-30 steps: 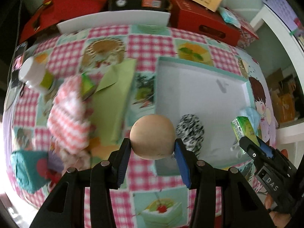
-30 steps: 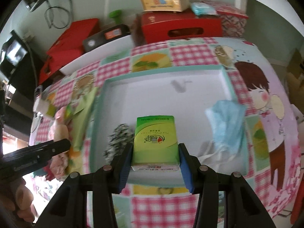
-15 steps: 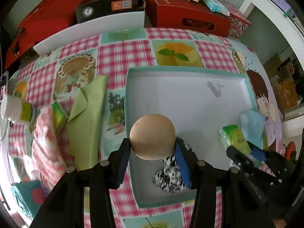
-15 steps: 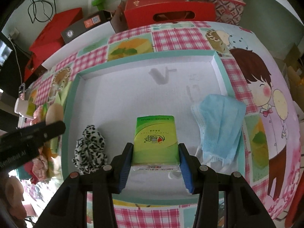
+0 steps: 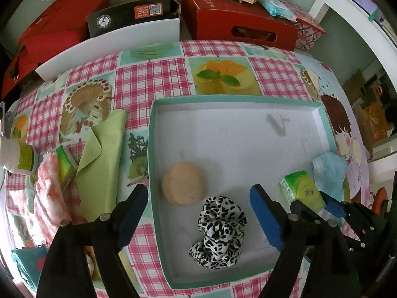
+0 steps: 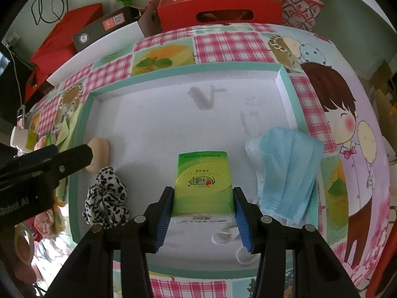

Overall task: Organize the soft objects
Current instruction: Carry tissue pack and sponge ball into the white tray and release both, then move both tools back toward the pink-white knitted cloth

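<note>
Left gripper [image 5: 198,218] fingers just spread, sponge [image 5: 183,183] released into tray [image 5: 230,98]; tissue pack [image 6: 203,186] pinched sidewise by right gripper [image 6: 203,219], judged light, squashy.

Black tool [image 5: 199,214], blue pads [image 5: 266,219]

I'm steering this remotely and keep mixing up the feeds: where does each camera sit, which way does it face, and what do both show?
Left wrist: sits on the left gripper, looking steeply down into the teal-rimmed box; its jaws, just opened, stand wide above the tan sponge and leopard scrunchie; the right gripper enters at lower right.
Right wrist: sits on the right gripper, looking down into the same box; its pads press the green tissue pack; the left gripper enters at left.
Shared: box, sponge, scrunchie, tissue pack, blue mask.
</note>
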`<state>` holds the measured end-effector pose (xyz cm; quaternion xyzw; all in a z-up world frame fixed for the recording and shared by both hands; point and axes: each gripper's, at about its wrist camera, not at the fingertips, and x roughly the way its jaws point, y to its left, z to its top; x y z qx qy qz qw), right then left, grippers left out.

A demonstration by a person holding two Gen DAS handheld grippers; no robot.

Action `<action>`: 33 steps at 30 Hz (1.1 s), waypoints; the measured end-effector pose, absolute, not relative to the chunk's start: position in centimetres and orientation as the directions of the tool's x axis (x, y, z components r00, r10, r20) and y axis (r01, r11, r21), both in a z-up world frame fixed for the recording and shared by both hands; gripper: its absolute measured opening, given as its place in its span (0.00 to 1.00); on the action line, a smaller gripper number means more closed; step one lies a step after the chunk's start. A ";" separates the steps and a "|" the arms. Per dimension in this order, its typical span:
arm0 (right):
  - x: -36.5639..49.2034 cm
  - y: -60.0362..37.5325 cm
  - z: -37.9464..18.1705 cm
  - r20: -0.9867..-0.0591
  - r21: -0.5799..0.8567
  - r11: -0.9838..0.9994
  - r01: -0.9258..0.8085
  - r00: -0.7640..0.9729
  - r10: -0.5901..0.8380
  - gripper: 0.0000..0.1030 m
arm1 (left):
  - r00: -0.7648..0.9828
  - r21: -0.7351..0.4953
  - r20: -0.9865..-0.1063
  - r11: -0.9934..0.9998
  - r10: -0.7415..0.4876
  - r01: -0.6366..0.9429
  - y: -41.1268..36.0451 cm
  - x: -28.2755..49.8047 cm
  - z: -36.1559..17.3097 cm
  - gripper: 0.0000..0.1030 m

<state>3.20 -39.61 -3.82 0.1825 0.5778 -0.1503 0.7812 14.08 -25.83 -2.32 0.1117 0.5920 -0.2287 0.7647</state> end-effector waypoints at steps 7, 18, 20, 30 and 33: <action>3.2 -39.1 -3.1 -0.957 0.095 0.895 0.436 0.286 -0.038 0.70 | 0.221 -0.101 -0.949 0.881 -0.226 0.463 -24.7 13.8 -1.1 0.97; 2.6 -37.3 -1.2 -0.951 0.017 0.909 0.417 0.288 -0.114 1.00 | 0.255 -0.095 -0.942 0.904 -0.216 0.416 -22.0 13.0 0.2 0.97; 2.5 -37.1 -0.9 -0.950 0.019 0.906 0.423 0.291 -0.116 1.00 | 0.267 -0.089 -0.940 0.907 -0.212 0.411 -21.4 12.7 0.5 0.97; 0.7 -34.3 1.0 -0.937 0.028 0.907 0.419 0.328 -0.123 1.00 | 0.306 -0.116 -0.925 0.935 -0.224 0.335 -16.7 10.2 1.7 0.97; -0.1 -33.2 0.8 -0.939 0.053 0.908 0.416 0.331 -0.097 1.00 | 0.300 -0.116 -0.929 0.941 -0.215 0.317 -15.6 9.6 1.5 0.97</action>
